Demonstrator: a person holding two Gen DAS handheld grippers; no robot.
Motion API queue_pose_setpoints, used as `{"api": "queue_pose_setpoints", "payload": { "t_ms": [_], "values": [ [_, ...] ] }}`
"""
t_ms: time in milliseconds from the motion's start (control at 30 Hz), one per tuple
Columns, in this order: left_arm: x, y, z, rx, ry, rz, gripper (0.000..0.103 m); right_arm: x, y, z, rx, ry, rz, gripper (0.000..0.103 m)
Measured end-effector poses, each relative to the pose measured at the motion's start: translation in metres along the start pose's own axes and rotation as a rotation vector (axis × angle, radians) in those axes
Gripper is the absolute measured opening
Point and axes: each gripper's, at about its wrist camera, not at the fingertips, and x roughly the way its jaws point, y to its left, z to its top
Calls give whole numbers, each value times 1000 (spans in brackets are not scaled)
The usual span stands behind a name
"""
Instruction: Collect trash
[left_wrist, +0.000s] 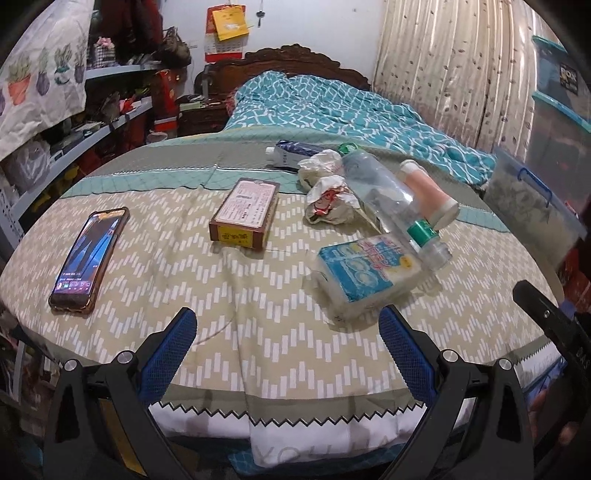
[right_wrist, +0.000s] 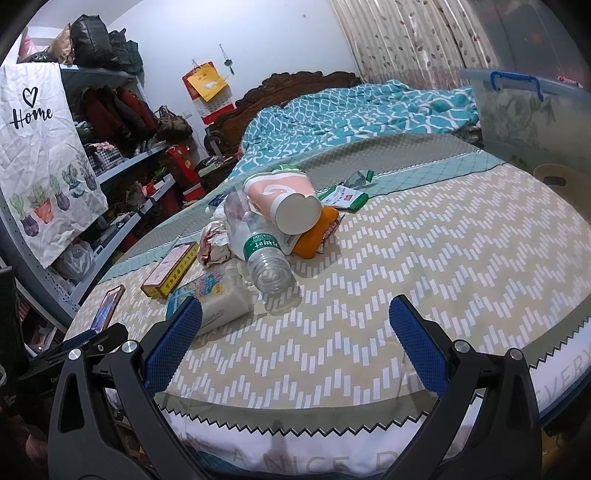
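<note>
Trash lies in a pile on the bed's zigzag sheet (left_wrist: 155, 258): a clear plastic bottle (left_wrist: 388, 199) (right_wrist: 258, 247) with a green label, a pink paper cup (left_wrist: 428, 192) (right_wrist: 284, 199) on its side, crumpled wrappers (left_wrist: 328, 199) (right_wrist: 214, 243), a tissue pack (left_wrist: 369, 273) (right_wrist: 218, 295), an orange packet (right_wrist: 317, 232), a brown box (left_wrist: 245, 212) (right_wrist: 170, 269) and a blue-white tube (left_wrist: 291, 151). My left gripper (left_wrist: 288, 347) hangs open over the near bed edge, empty, just short of the tissue pack. My right gripper (right_wrist: 295, 339) is open and empty too, near the bottle's mouth.
A phone (left_wrist: 88, 258) (right_wrist: 107, 306) with a lit screen lies at the left. A teal quilt (left_wrist: 332, 107) covers the far bed. Cluttered shelves (right_wrist: 122, 166) stand on the left. A clear storage bin (right_wrist: 528, 122) with a blue handle sits at the right, curtains behind.
</note>
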Motion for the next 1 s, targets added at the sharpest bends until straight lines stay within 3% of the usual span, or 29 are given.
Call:
{"api": "queue_pose_setpoints", "payload": {
  "t_ms": [1000],
  "values": [
    [6, -2, -1, 8, 24, -1, 94, 2, -4, 1, 11, 7, -4, 100]
  ]
}}
